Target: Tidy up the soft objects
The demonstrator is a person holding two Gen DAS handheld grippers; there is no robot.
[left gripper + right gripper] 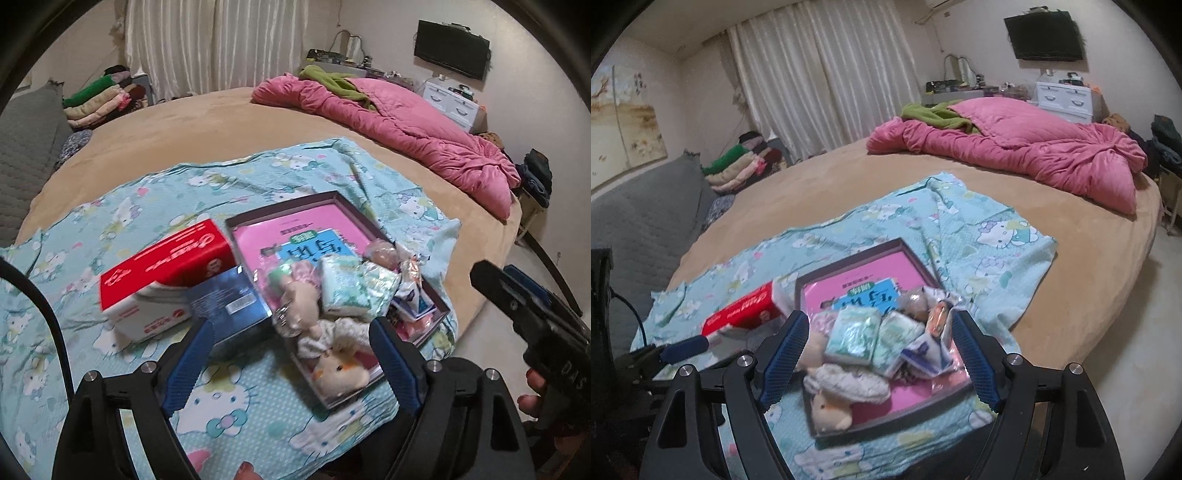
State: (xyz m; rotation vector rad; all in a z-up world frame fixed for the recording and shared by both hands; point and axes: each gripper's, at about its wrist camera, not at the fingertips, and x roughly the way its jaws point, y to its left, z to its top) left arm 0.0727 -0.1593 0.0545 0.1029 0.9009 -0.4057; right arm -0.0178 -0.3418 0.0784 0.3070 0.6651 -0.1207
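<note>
- Left gripper (pixel 288 332) and right gripper (pixel 877 332): jaws apart, holding nothing.
- Red tissue box (pixel 166 273) and blue box (pixel 227 306) lie just beside the tray (pixel 280 206).
- Pink quilt (pixel 406 125) lies well apart.

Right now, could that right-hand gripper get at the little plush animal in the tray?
Probably yes. The right gripper hangs open just above the tray, and the plush animal lies at the near end on top of the pile, with nothing covering it. The tissue packs sit beside it, not over it.
</note>
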